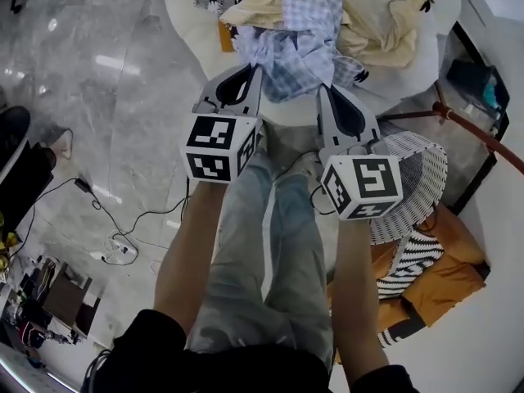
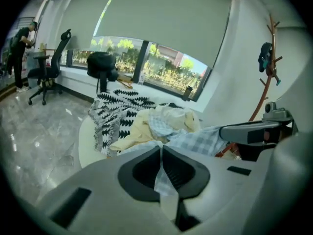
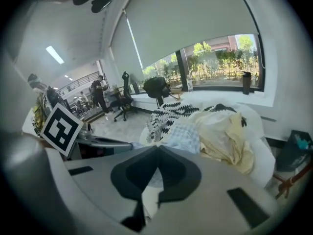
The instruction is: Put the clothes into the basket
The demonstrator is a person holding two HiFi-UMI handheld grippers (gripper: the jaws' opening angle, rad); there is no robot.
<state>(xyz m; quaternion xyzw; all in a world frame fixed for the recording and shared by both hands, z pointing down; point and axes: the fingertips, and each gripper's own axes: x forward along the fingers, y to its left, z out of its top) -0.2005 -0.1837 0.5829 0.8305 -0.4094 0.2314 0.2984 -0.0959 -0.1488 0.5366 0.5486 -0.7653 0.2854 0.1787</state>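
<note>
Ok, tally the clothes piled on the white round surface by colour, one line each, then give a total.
Blue-and-white checked shirt: 1
Cream garment: 1, as far as the folds show
Black-and-white patterned garment: 1
Total: 3

Left grey two-jaw gripper (image 1: 255,69), right grey two-jaw gripper (image 1: 322,90): side by side, angled forward-down, jaws clamped on blue-white checked fabric (image 1: 299,60). Bare forearms (image 1: 184,256) extended.

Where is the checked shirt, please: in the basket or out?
Out: left tool and right tool pinch the checked shirt, apart from the basket.
</note>
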